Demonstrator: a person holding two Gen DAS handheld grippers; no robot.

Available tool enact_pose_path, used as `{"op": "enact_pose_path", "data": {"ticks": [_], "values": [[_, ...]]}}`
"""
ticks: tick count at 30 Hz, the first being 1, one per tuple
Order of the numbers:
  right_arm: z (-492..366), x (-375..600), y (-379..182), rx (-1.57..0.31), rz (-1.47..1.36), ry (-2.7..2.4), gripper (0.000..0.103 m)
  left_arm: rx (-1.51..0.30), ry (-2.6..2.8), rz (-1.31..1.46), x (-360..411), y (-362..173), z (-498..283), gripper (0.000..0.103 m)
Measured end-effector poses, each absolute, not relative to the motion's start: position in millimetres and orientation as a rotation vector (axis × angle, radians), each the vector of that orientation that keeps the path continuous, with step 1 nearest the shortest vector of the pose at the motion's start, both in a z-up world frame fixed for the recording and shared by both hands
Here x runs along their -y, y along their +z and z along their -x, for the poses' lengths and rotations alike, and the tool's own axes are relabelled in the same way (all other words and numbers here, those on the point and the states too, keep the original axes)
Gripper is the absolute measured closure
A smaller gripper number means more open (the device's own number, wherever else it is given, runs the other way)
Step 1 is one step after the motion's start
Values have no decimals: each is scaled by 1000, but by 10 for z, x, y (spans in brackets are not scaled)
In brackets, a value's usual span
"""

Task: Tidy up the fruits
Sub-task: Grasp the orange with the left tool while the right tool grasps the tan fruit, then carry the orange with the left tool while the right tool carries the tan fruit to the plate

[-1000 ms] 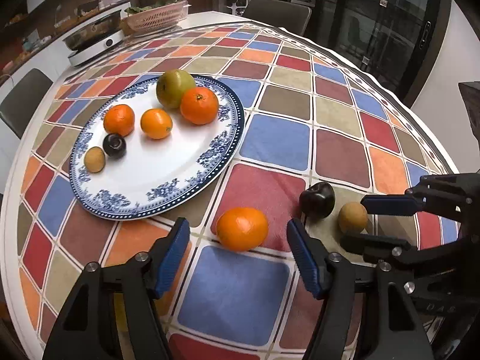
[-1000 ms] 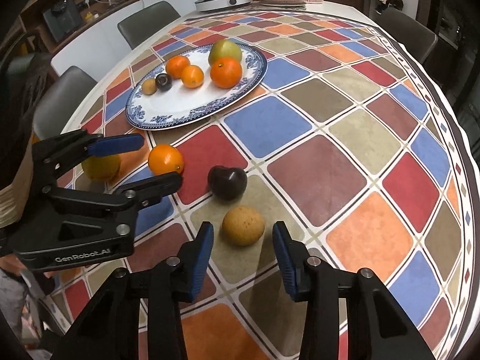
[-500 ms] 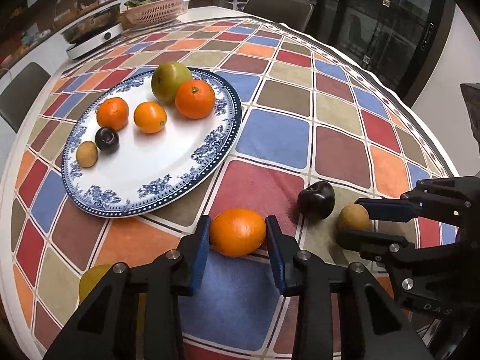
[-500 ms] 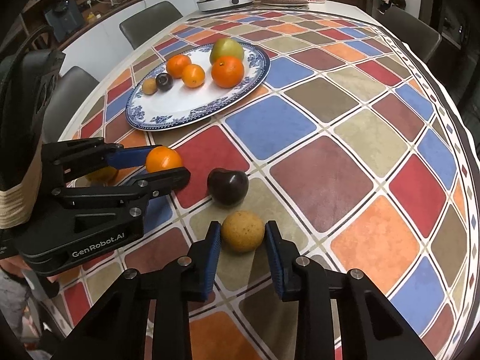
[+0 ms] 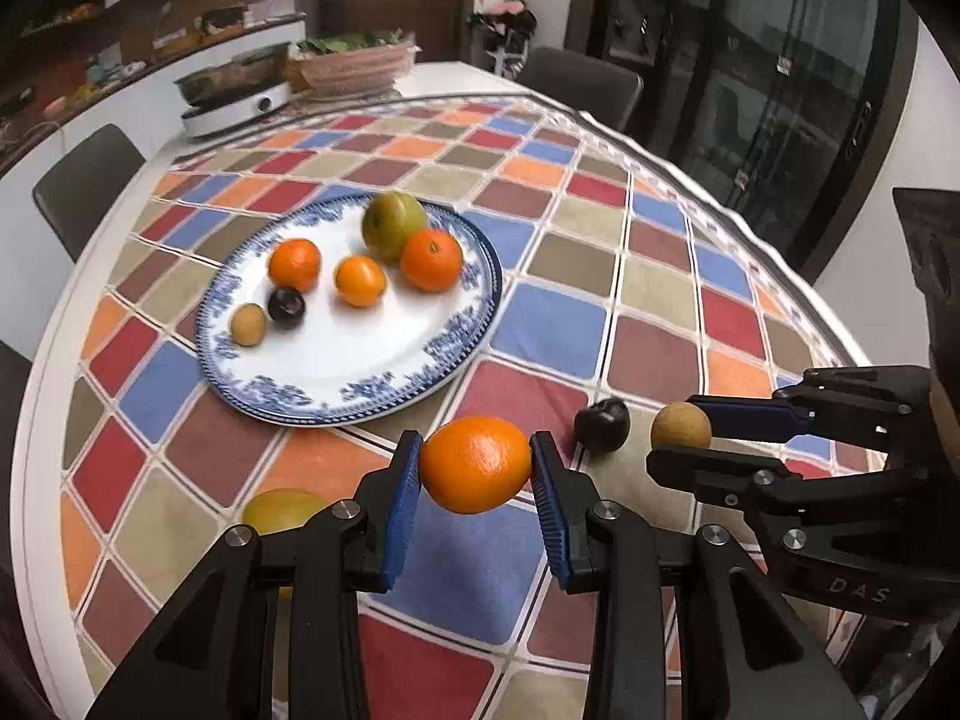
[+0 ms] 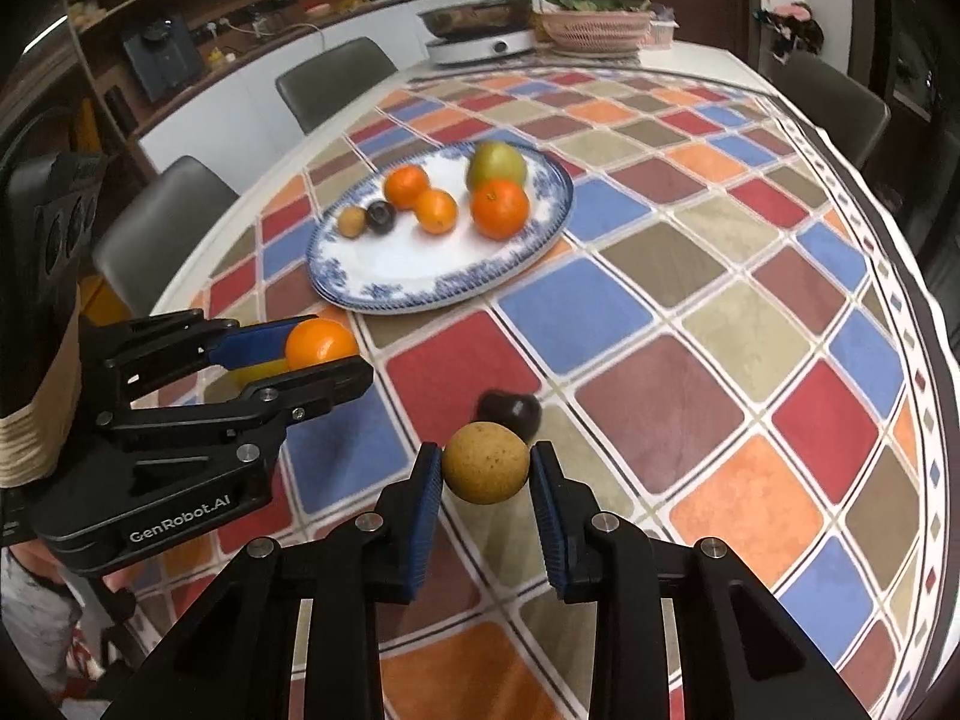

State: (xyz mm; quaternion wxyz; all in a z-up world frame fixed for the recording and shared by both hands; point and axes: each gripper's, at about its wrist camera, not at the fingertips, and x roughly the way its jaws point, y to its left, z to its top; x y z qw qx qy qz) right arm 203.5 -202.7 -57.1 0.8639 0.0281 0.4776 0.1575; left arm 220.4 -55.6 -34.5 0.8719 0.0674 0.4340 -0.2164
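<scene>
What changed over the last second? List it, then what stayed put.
The left tool closed on the orange and lifted it; the right tool closed on the tan fruit and lifted it. The dark plum, the yellow fruit and the plate with its six fruits stayed put.

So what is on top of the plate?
On the plate lie six fruits: three oranges, a green fruit, a dark plum and a small brown fruit. The plate's middle and near part are bare. Whatever lies behind the green fruit is hidden.
</scene>
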Motion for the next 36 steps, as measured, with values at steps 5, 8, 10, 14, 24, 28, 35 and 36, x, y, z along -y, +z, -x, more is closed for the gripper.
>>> {"op": "enact_pose_path", "data": {"ticks": [5, 8, 10, 14, 24, 28, 35, 36], "values": [[-2043, 1967, -394, -956, -47, 358, 72, -855, -426, -142, 448, -152, -2134, 67], [-2080, 1917, -281, -926, -39, 377, 72, -830, -405, -140, 380, -45, -2120, 67], [-2119, 1884, -215, -908, -32, 387, 72, -817, -393, -136, 334, 15, -2127, 67], [-2206, 1804, -73, -867, -24, 409, 72, -796, -368, -134, 239, 117, -2176, 67], [-2511, 1601, 155, -815, 46, 443, 72, -768, -327, -137, 60, 220, -2433, 67], [-2694, 1512, 152, -813, 61, 453, 72, -772, -309, -145, -11, 195, -2595, 67], [-3055, 1372, 69, -833, 74, 463, 72, -791, -290, -142, -129, 88, -2920, 67], [-3095, 1357, 55, -837, 75, 464, 72, -794, -293, -142, -142, 70, -2970, 67]]}}
